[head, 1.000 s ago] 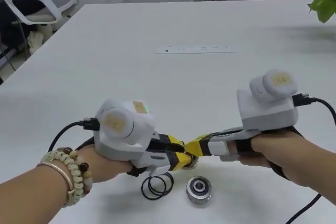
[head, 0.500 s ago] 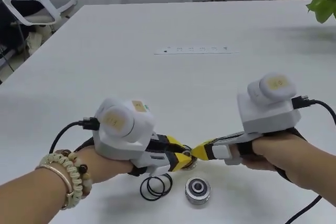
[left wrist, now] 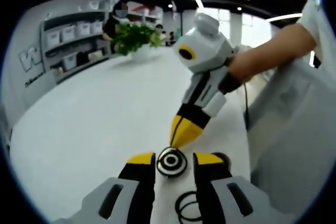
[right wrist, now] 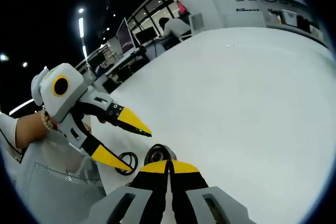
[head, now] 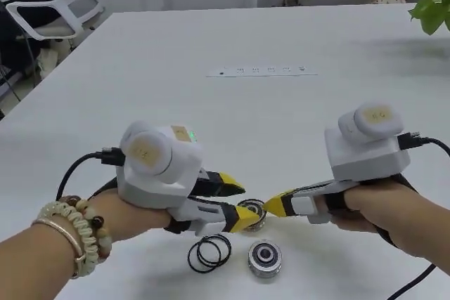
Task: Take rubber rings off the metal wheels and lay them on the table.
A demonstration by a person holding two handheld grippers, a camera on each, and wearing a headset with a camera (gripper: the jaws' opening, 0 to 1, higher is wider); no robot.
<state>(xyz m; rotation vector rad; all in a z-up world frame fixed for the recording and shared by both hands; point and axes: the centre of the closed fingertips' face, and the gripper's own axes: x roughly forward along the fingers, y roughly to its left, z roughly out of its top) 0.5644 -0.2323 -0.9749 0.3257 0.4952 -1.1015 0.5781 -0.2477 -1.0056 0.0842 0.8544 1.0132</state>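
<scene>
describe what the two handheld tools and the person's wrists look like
The left tool and right tool match. Each has a light grey boxy body, a round cap with a pale yellow disc, and black jaws ending in pointed yellow tips. Each trails a black cable. A small green light shows on the left body. The left wrist wears beaded bracelets, cream and brown.
</scene>
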